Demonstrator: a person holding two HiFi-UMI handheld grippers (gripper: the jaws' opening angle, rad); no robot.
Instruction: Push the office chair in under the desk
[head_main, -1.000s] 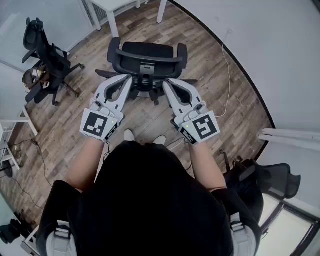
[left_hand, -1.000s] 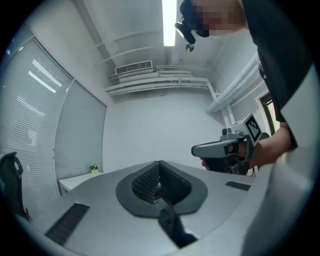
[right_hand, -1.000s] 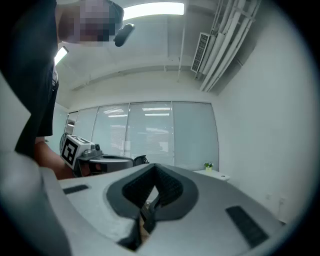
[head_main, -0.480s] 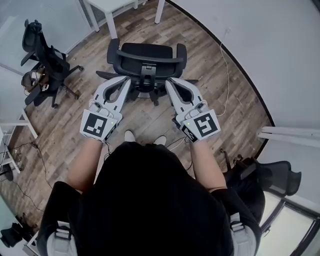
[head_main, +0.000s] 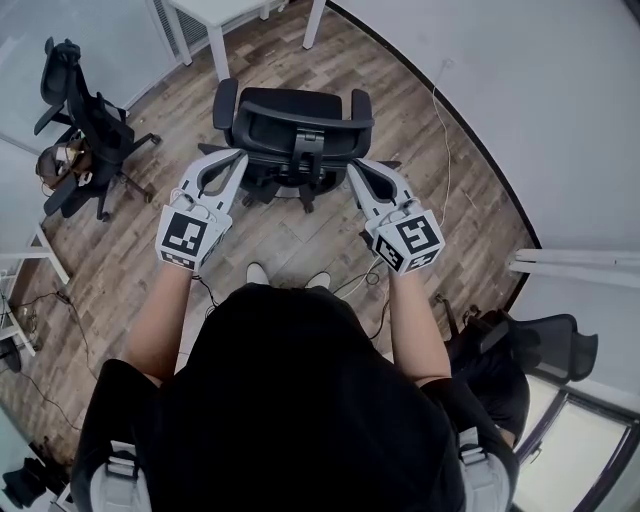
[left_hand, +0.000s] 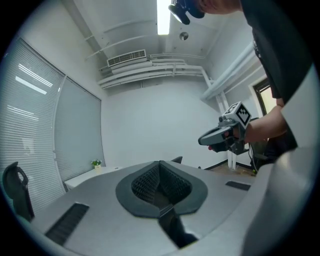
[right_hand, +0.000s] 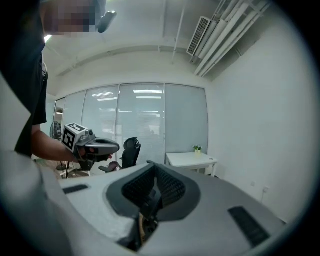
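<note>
A: How do the jaws stand, seen from overhead?
B: In the head view the left gripper (head_main: 236, 155) and the right gripper (head_main: 352, 166) both look pressed together with nothing in them. They reach forward, one on each side of the office chair (head_main: 295, 125), with their tips close to its back. I can't tell whether they touch it.
A: And the chair itself?
B: It stands on the wood floor (head_main: 290, 225) straight ahead of the person, with its back nearest them. The desk (head_main: 205, 10) is at the far edge, slightly left, and the chair is out from it, not under it. A second chair (head_main: 85, 115) stands far left.
A: The left gripper view?
B: The left gripper (left_hand: 160, 163) has its jaws tight together and empty. Beyond them to the right is the right gripper (left_hand: 204, 141), held in a hand. The white desk (left_hand: 87, 175) is at left with a small plant (left_hand: 96, 163) on it.
A: The right gripper view?
B: The right gripper (right_hand: 150, 165) is the same, jaws together and holding nothing. The left gripper (right_hand: 115, 146) is at left, with the second chair (right_hand: 131, 150) beyond it by the glass wall (right_hand: 145, 115). The desk (right_hand: 192, 159) is to the right with the plant (right_hand: 198, 148) on it.
</note>
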